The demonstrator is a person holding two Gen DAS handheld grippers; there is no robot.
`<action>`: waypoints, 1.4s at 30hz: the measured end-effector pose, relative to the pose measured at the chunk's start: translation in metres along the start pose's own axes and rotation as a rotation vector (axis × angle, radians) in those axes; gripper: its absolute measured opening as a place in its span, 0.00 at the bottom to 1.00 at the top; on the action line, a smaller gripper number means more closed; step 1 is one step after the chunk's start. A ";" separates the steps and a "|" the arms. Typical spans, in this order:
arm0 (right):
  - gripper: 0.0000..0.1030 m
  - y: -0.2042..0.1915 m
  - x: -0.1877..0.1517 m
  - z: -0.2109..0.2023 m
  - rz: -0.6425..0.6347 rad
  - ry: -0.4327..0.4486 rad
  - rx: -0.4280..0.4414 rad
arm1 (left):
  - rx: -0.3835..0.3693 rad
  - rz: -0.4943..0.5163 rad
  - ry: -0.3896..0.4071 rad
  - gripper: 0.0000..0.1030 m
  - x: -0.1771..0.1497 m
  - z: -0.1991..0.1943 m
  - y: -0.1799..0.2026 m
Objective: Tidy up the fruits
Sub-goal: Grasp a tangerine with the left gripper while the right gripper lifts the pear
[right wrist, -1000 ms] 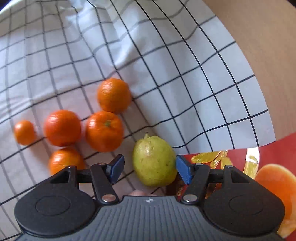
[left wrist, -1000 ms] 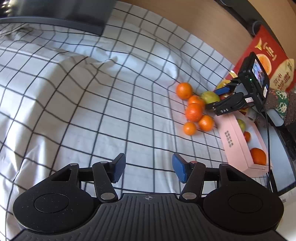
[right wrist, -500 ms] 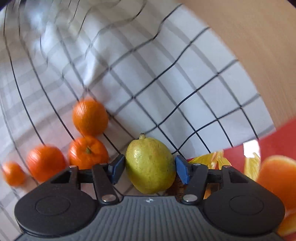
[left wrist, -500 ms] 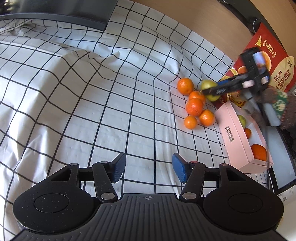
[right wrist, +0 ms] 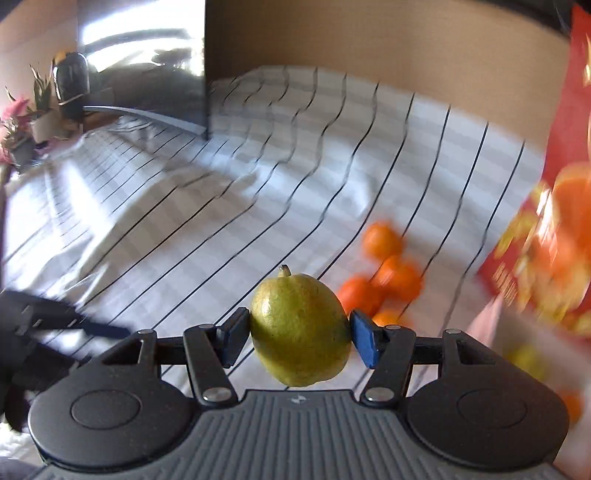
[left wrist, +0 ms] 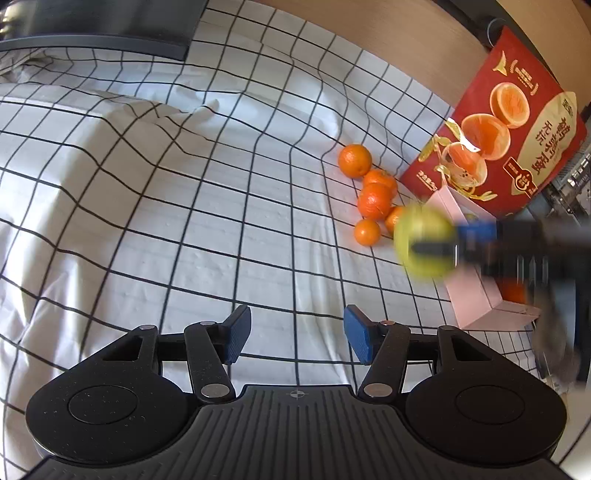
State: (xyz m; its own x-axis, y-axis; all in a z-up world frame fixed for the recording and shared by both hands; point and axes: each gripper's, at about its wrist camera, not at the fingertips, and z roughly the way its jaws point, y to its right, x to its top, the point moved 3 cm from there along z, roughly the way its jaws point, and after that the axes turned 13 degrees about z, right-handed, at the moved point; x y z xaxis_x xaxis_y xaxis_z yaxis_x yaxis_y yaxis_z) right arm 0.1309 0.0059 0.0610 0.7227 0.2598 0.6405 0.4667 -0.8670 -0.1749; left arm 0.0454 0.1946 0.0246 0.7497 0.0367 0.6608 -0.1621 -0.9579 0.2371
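Note:
My right gripper [right wrist: 298, 338] is shut on a green pear [right wrist: 300, 328] and holds it in the air above the checked cloth. In the left wrist view the pear [left wrist: 423, 242] and the right gripper [left wrist: 480, 240] show blurred, just left of the pink box [left wrist: 476, 295]. Several oranges [left wrist: 373, 195] lie in a cluster on the cloth beside the pink box; they also show in the right wrist view [right wrist: 384, 266]. My left gripper [left wrist: 297, 336] is open and empty, low over the cloth.
A red orange-print carton [left wrist: 506, 125] stands behind the pink box. A dark monitor [left wrist: 96, 22] stands at the far left edge of the checked cloth [left wrist: 184, 206]. A wooden wall runs along the back. Potted plants [right wrist: 26, 122] stand far left.
My right gripper closed on the pear, lifted it off the cloth and swung it away from the orange cluster toward the pink box. My left gripper has stayed open, barely moving.

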 end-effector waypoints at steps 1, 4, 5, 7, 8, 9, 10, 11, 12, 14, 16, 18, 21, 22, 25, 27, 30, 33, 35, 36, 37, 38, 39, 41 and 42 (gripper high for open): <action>0.57 -0.002 -0.011 0.001 0.015 -0.012 0.005 | -0.001 -0.001 0.003 0.59 0.002 0.000 -0.001; 0.57 -0.008 -0.045 0.003 0.017 -0.024 -0.016 | -0.012 0.032 0.011 0.59 0.011 0.004 0.003; 0.58 -0.008 -0.055 0.005 0.018 -0.025 -0.024 | -0.015 0.060 0.010 0.59 0.016 0.007 0.007; 0.58 -0.008 -0.073 -0.001 0.033 -0.023 -0.032 | -0.028 0.128 0.004 0.59 0.026 0.019 0.017; 0.58 -0.007 -0.081 -0.004 0.036 -0.020 -0.042 | -0.036 0.163 0.002 0.59 0.032 0.026 0.023; 0.58 -0.007 -0.087 -0.008 0.032 -0.014 -0.055 | -0.043 0.198 -0.002 0.59 0.037 0.035 0.029; 0.58 -0.008 -0.093 -0.010 0.029 -0.009 -0.068 | -0.048 0.233 -0.008 0.59 0.042 0.044 0.036; 0.58 -0.006 -0.098 -0.014 0.028 -0.005 -0.076 | -0.043 0.267 -0.013 0.59 0.047 0.054 0.043; 0.58 -0.007 -0.104 -0.016 0.030 0.000 -0.082 | -0.025 0.298 -0.020 0.59 0.051 0.063 0.050; 0.58 -0.008 -0.112 -0.022 0.017 0.017 -0.103 | 0.028 0.345 -0.036 0.59 0.057 0.082 0.062; 0.58 -0.010 -0.120 -0.026 0.000 0.034 -0.132 | 0.044 0.364 -0.046 0.58 0.063 0.099 0.071; 0.58 -0.010 -0.126 -0.030 0.001 0.049 -0.144 | 0.048 0.361 -0.066 0.57 0.069 0.114 0.077; 0.58 -0.010 -0.132 -0.031 0.009 0.065 -0.155 | 0.065 0.383 -0.081 0.52 0.076 0.129 0.085; 0.58 -0.011 -0.134 -0.032 0.008 0.069 -0.160 | 0.069 0.399 -0.084 0.51 0.078 0.132 0.088; 0.58 -0.013 -0.138 -0.031 0.002 0.078 -0.169 | 0.060 0.418 -0.089 0.42 0.081 0.137 0.095; 0.58 -0.013 -0.139 -0.032 0.006 0.081 -0.171 | 0.053 0.412 -0.088 0.33 0.081 0.137 0.094; 0.58 -0.013 -0.140 -0.032 0.017 0.082 -0.169 | 0.022 0.387 -0.083 0.32 0.076 0.128 0.090; 0.58 -0.011 -0.140 -0.032 0.019 0.084 -0.159 | -0.002 0.372 -0.071 0.32 0.063 0.110 0.083; 0.60 -0.009 -0.141 -0.032 0.032 0.088 -0.150 | -0.008 0.375 -0.068 0.32 0.050 0.095 0.079; 0.62 -0.007 -0.141 -0.032 0.039 0.086 -0.145 | -0.008 0.373 -0.069 0.32 0.043 0.088 0.077; 0.64 -0.006 -0.141 -0.031 0.046 0.083 -0.140 | -0.010 0.371 -0.069 0.32 0.035 0.080 0.075; 0.64 -0.005 -0.141 -0.030 0.053 0.079 -0.134 | -0.007 0.370 -0.067 0.33 0.028 0.072 0.074; 0.64 -0.005 -0.141 -0.029 0.059 0.075 -0.129 | 0.000 0.370 -0.068 0.33 0.022 0.066 0.072; 0.64 -0.004 -0.142 -0.028 0.069 0.066 -0.120 | 0.007 0.361 -0.070 0.33 0.011 0.055 0.070; 0.64 -0.005 -0.142 -0.027 0.070 0.065 -0.120 | 0.004 0.352 -0.075 0.33 0.007 0.052 0.069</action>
State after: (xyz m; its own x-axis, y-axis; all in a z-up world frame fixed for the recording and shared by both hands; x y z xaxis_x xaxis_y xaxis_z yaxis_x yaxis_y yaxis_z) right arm 0.0122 -0.0385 -0.0088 0.7148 0.1722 0.6778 0.3493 -0.9275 -0.1328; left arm 0.0725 0.1143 0.0082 0.6935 -0.3164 0.6473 -0.4160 -0.9094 0.0013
